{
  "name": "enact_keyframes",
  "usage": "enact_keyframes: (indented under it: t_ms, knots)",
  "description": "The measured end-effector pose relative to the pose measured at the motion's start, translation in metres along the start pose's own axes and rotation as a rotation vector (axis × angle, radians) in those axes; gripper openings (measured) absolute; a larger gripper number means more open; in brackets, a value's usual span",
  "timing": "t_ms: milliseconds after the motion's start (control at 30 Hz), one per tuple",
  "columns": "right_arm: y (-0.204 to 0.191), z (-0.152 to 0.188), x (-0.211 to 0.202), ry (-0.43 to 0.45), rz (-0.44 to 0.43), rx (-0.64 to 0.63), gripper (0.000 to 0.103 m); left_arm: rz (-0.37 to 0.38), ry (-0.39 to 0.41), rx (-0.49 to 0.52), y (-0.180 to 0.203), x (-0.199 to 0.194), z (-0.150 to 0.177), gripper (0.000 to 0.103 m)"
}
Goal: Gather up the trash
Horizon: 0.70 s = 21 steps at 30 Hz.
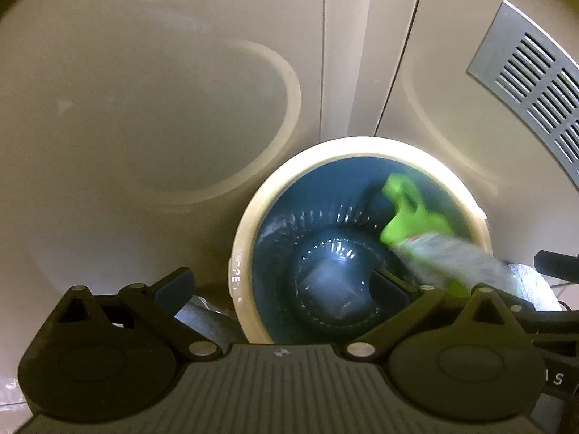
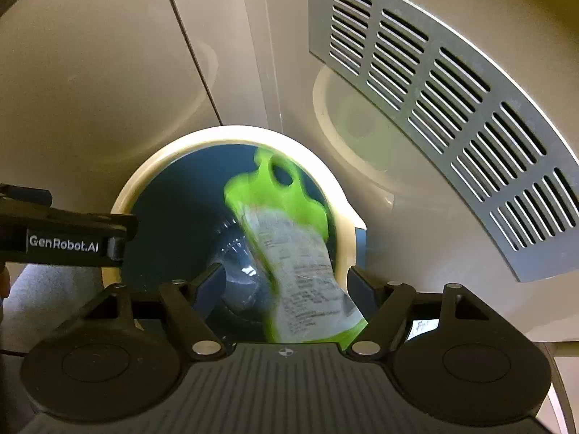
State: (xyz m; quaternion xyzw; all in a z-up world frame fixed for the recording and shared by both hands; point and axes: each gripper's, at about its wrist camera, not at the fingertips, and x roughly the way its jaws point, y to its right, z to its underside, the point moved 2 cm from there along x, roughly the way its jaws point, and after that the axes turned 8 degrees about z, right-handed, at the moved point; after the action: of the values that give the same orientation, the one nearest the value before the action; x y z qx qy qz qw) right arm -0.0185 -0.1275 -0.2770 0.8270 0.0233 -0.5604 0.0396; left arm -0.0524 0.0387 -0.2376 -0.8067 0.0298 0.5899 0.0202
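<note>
Your right gripper (image 2: 286, 282) stands open above the bin (image 2: 144, 177), so the green packet (image 2: 286, 224) drops free between its jaws. Your left gripper (image 1: 286, 282) is spread wide, empty, over a clear wrapper (image 1: 325, 289) at the bottom.

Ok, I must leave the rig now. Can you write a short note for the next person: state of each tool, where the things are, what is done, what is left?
Left tool: open, nothing in it, above the bin.
Right tool: open; the green packet is between its fingers, blurred, its top already inside the bin. I cannot tell if the pads still touch it.
Bin: cream rim, blue liner, beside a cabinet with a metal vent. A clear piece of trash lies at its bottom.
Done: one piece binned, the packet going in.
Left: confirm the packet has dropped, then look for more trash; none shows here.
</note>
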Motion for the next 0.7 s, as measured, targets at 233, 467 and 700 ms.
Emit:
enact_keyframes:
  t_ms: [233, 467, 700]
  knots:
    - [0.005, 0.005, -0.037, 0.071, -0.041, -0.017, 0.082, 0.011, 0.026, -0.01, -0.008, -0.036, 0.008, 0.103]
    - [0.003, 0.028, -0.083, 0.152, -0.039, -0.086, 0.09, -0.031, 0.07, -0.028, -0.016, -0.082, 0.038, 0.103]
    - [-0.006, 0.05, -0.106, 0.191, -0.066, -0.135, 0.092, -0.052, 0.071, -0.015, -0.007, -0.102, 0.058, 0.103]
